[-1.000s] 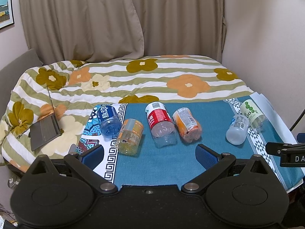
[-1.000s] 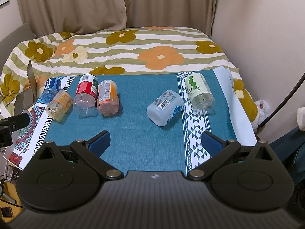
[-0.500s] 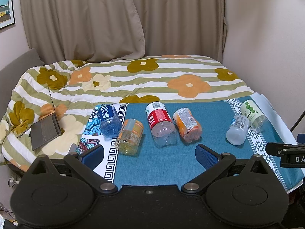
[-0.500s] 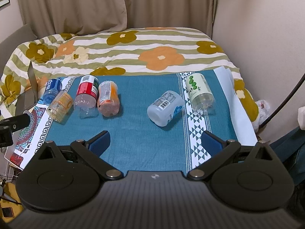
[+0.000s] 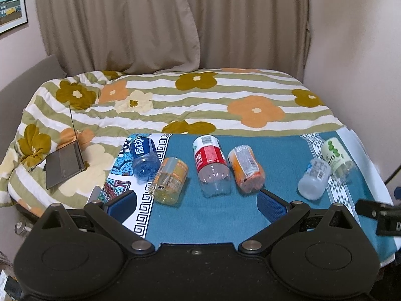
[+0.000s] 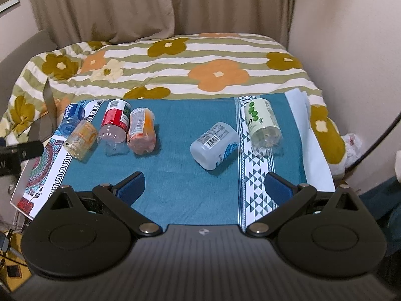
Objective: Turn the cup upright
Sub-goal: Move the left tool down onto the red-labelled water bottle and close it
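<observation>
I have six cups, all lying on their sides on the teal cloth (image 6: 175, 175); none upright. Four sit at the cloth's left end: blue cup (image 5: 144, 159) on the patterned border, yellow cup (image 5: 169, 184) touching it, then red cup (image 5: 211, 164) and orange cup (image 5: 245, 169) side by side. Long axes run roughly away from me, wide ends toward the cameras, yellow one tilted right. Near the cloth's right end, the white cup (image 6: 214, 145) lies diagonally, its closed end toward the near left; the green-dot cup (image 6: 262, 124) lies on the triangle-pattern stripe, clear end toward me.

Left gripper (image 5: 198, 203) is spread wide with nothing between its pads, hovering over the cloth's near edge in front of the red cup. Right gripper (image 6: 204, 186) is likewise released, just short of the white cup.

Left wrist view shows an open laptop (image 5: 66, 165) on the quilt (image 5: 200, 105) left of the cloth (right view catches only its edge). Right wrist view alone shows the white cup's barcode label.
</observation>
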The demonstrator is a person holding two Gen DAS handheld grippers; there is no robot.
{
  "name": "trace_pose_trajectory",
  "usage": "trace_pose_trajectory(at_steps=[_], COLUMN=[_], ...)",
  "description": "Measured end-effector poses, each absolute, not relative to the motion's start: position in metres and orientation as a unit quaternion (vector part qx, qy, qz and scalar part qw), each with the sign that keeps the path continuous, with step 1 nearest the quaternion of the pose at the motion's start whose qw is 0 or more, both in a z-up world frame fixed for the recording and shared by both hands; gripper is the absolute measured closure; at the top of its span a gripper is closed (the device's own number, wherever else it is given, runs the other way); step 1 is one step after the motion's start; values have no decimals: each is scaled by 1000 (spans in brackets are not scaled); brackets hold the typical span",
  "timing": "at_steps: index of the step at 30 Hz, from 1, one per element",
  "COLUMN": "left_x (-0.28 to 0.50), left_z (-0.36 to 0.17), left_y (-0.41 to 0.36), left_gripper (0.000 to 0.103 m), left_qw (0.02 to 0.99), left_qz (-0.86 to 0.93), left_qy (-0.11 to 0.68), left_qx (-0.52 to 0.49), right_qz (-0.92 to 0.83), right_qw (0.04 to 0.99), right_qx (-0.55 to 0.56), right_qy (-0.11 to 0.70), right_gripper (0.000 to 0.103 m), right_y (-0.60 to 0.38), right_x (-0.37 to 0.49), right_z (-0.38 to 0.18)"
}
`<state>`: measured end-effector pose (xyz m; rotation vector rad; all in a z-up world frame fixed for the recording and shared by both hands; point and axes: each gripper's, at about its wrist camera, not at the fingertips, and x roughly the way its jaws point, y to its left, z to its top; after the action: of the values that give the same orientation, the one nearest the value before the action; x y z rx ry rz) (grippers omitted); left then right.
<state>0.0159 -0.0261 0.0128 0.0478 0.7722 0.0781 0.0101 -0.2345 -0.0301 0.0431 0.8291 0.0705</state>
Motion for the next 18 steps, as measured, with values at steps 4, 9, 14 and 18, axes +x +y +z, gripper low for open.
trace_pose_trajectory(at_steps=[4, 9, 14, 18], left_x=[31, 63, 99, 134], left_z=[17, 16, 7, -8], left_y=[-33, -32, -25, -19], left_gripper=[0, 0, 0, 0], left_qw=[922, 913, 904, 893], left_qz=[51, 49, 39, 15], left_qy=[383, 405, 426, 450], left_qx=[16, 9, 8, 0], right_qz=[53, 59, 47, 15], right_qw=[911, 907, 899, 894], right_qx=[17, 10, 16, 14], right_qy=[408, 417, 435, 448], right_gripper=[0, 0, 0, 0], right_y=[-249, -259, -263, -263], right_x=[22, 36, 46, 52], right_z=[-32, -43, -54, -64])
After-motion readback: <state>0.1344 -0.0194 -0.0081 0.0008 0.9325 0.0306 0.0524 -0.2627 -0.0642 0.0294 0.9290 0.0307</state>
